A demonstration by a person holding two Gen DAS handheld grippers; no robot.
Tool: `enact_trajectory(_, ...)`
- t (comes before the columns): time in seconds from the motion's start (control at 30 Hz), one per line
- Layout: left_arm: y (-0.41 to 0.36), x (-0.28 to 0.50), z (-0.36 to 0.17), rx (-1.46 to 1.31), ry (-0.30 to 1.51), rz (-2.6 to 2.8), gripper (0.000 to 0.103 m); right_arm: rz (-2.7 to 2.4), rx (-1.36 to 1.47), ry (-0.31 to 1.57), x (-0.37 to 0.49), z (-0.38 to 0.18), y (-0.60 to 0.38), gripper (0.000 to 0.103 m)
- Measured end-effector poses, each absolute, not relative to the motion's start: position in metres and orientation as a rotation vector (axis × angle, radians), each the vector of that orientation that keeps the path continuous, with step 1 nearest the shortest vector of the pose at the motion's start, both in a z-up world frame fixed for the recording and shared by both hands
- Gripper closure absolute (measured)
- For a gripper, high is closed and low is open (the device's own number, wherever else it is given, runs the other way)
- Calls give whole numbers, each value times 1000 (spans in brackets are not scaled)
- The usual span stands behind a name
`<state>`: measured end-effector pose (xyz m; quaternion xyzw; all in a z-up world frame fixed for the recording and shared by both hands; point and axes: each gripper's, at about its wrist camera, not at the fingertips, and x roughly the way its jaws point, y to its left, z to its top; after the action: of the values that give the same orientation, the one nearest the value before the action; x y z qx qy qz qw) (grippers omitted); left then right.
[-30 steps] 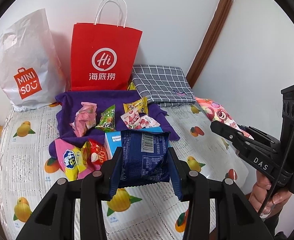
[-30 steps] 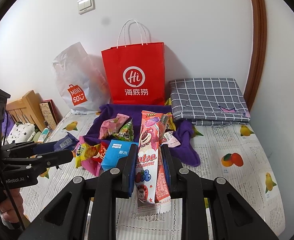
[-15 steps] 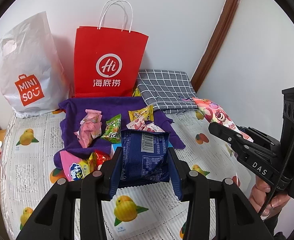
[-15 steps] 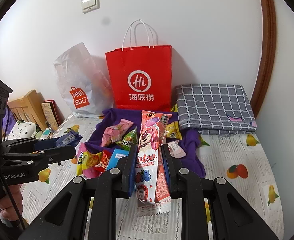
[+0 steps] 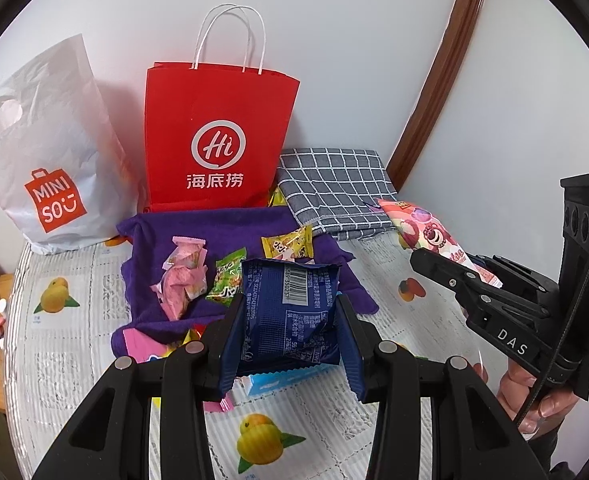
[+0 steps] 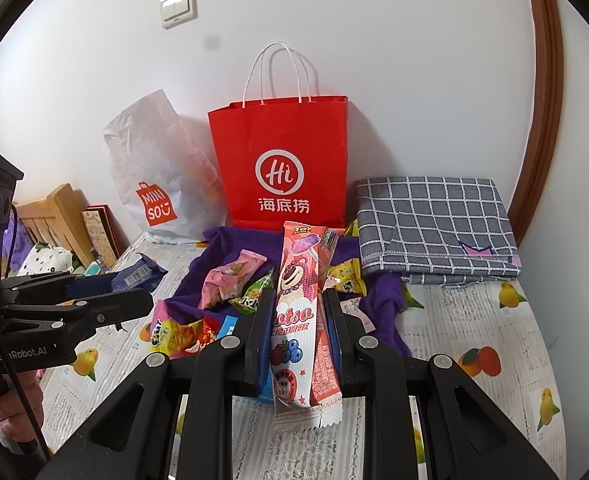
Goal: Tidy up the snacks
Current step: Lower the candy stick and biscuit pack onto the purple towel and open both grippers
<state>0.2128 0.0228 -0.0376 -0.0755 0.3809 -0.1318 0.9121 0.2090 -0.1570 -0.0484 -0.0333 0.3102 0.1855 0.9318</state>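
My left gripper (image 5: pixel 290 316) is shut on a dark blue snack packet (image 5: pixel 290 312) and holds it above the table. My right gripper (image 6: pixel 298 316) is shut on a long pink Lotso snack packet (image 6: pixel 298 300), held upright. The right gripper also shows in the left wrist view (image 5: pixel 454 276), and the left gripper in the right wrist view (image 6: pixel 106 304). Several small snacks lie on a purple cloth (image 5: pixel 222 228): a pink packet (image 5: pixel 184 276), a green one (image 5: pixel 226 280) and a yellow one (image 5: pixel 288 244). A red paper bag (image 5: pixel 214 136) stands open behind the cloth.
A white Miniso plastic bag (image 5: pixel 50 160) stands left of the red bag. A folded grey checked cloth (image 5: pixel 334 188) lies at the right by the wall. A light blue box (image 5: pixel 282 380) and bright packets (image 6: pixel 182 332) lie near the cloth's front edge. Wooden furniture (image 6: pixel 54 216) stands at the left.
Both grippers have risen and moved forward towards the red bag, each keeping its packet. The snacks on the cloth have not moved.
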Motion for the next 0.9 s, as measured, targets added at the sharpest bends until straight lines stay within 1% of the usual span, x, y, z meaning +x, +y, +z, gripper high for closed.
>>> enact_trajectory(0.9, 59, 281, -62, -198, 831, -238, 62, 378, -92, 671, 285, -65, -135, 80)
